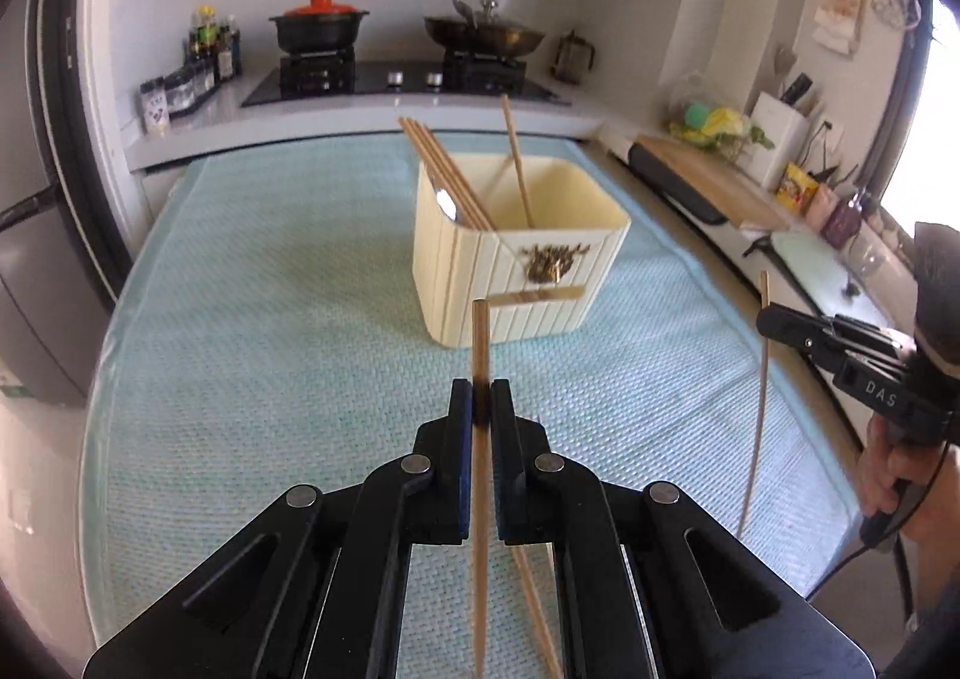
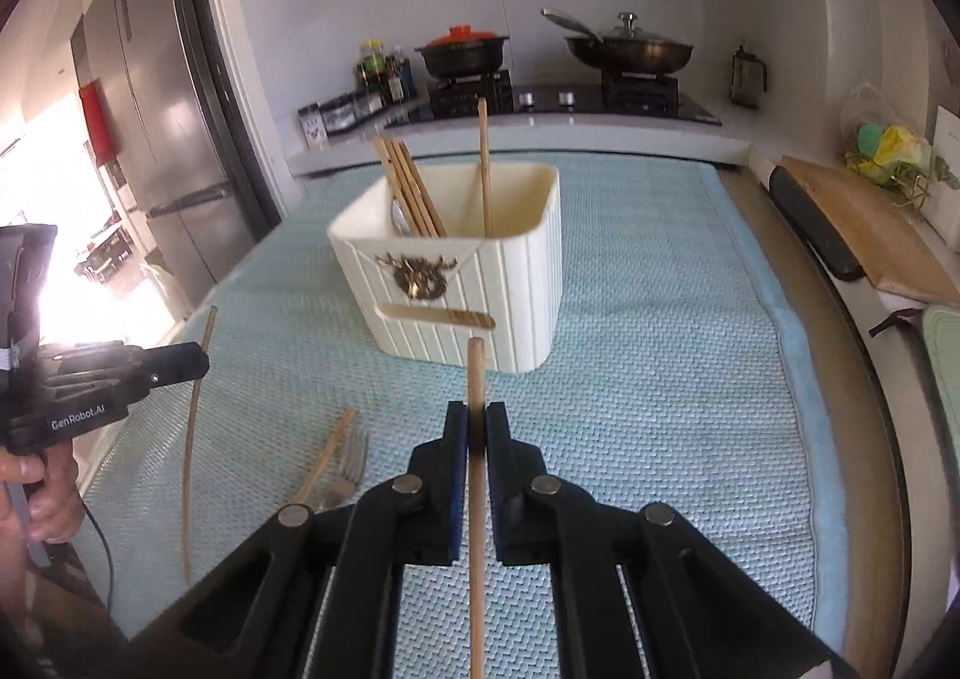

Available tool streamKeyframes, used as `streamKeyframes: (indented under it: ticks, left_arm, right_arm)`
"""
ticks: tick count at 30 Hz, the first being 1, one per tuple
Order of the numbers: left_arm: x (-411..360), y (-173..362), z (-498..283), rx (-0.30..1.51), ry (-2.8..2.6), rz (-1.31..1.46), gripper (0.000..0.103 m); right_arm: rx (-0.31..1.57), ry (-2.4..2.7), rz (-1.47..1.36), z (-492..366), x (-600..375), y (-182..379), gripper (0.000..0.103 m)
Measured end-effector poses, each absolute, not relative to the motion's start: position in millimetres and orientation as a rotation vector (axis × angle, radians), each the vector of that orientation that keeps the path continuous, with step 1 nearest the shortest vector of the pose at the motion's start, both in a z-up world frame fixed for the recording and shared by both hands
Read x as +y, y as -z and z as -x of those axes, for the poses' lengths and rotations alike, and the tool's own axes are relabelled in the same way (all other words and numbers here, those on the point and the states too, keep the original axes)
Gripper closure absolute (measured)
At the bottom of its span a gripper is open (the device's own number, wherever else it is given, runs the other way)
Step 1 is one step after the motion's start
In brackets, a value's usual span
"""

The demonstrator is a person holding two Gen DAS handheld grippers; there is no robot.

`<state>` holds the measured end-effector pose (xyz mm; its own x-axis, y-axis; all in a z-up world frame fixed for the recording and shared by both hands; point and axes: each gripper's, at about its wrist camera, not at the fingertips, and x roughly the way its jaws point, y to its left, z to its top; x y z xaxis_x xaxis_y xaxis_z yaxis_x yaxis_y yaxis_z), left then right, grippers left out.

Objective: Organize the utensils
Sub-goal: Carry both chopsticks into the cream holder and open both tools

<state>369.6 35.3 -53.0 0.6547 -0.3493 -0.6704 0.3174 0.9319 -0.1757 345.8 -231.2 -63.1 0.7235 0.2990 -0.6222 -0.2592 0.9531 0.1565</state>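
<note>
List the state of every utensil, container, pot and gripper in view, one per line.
left gripper: shut on a chopstick, lifted off the mat.
right gripper: shut on another chopstick, lifted too.
utensil holder: upright on the mat, holding several chopsticks and a spoon.
fork: lying flat on the mat.
loose chopstick: lying beside the fork.
black pot: lidded, on the stove.
wok: lidded.

A chopstick (image 1: 480,499) clamped in the left gripper (image 1: 482,403) runs off the bottom edge behind the jaws. A spoon (image 1: 445,202) in the cream holder (image 1: 540,289) ahead shows only its bowl. Left of the right gripper (image 2: 477,427), a fork (image 2: 351,469) is half hidden by the linkage.
</note>
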Motion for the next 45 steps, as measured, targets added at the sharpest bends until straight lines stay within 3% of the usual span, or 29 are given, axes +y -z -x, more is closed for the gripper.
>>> streamKeyframes:
  ticks: [7, 12, 17, 25, 31, 40, 45]
  left_arm:
    - [48, 22, -346, 0.65, 0.395, 0.096, 0.1]
    - [51, 11, -340, 0.625, 0.404, 0.115, 0.1]
    - [50, 3, -338, 0.611, 0.411, 0.12, 0.1]
    - [45, -12, -355, 0.615, 0.414, 0.129, 0.1]
    - [43, -55, -387, 0.553, 0.416, 0.119, 0.1]
    - [35, -131, -451, 0.398, 0.376, 0.133, 0.1]
    - [29, -131, -497, 0.388, 0.339, 0.185, 0.1]
  right_arm:
    - [0.528, -0.319, -0.05, -296, -229, 20, 0.097]
    - [0.303, -0.415, -0.109, -260, -228, 0, 0.097]
    - [0.236, -0.418, -0.12, -257, -220, -1, 0.097]
    - [0.282, -0.416, -0.099, -279, -210, -9, 0.097]
    - [0.29, -0.421, -0.075, -316, -205, -32, 0.097]
    - [0.174, -0.407, -0.081, -394, -203, -98, 0.097]
    - [0.132, -0.386, -0.065, -440, -197, -110, 0.097]
